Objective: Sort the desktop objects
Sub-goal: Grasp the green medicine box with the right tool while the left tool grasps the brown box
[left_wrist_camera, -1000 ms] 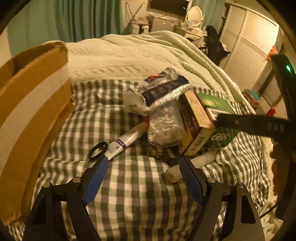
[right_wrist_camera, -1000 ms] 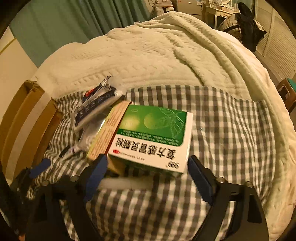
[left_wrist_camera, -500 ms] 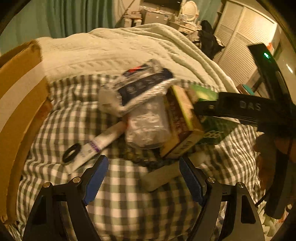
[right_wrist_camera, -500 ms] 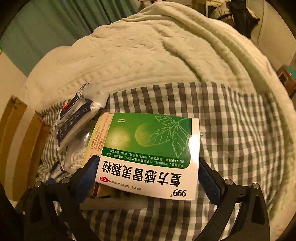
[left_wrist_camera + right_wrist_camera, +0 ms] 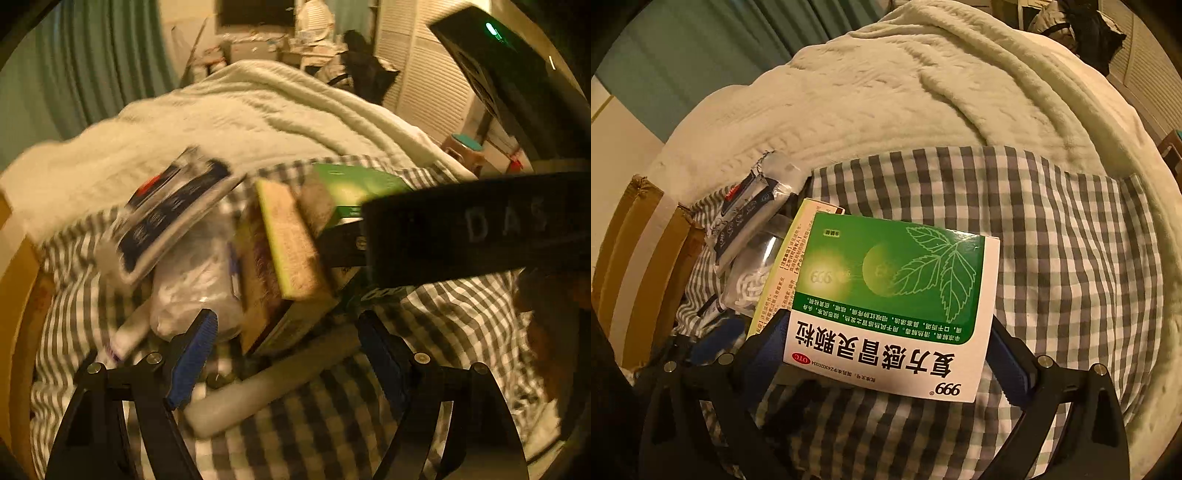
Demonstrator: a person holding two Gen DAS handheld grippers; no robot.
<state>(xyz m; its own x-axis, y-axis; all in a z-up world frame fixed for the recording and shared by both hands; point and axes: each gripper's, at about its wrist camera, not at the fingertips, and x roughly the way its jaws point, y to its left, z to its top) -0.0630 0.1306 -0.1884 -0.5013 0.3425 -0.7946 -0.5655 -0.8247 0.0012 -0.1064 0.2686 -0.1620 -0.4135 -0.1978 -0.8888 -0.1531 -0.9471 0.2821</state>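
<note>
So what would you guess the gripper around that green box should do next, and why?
Probably close the right gripper on the green medicine box. Its blue fingers already sit on either side of the box's near end, though whether they press on it yet cannot be told. The box rests partly on the yellow box beside it, so a firm hold should come before any lift.

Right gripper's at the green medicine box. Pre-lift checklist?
1. Green box between the right gripper fingers: ok.
2. Pads pressing its sides: cannot tell.
3. Green box free of neighbours: not ok, it overlaps the yellow box.
4. Left gripper empty: ok, jaws closing, nothing pressed; the white tube lies between them.
5. Cardboard box in view: ok.
</note>
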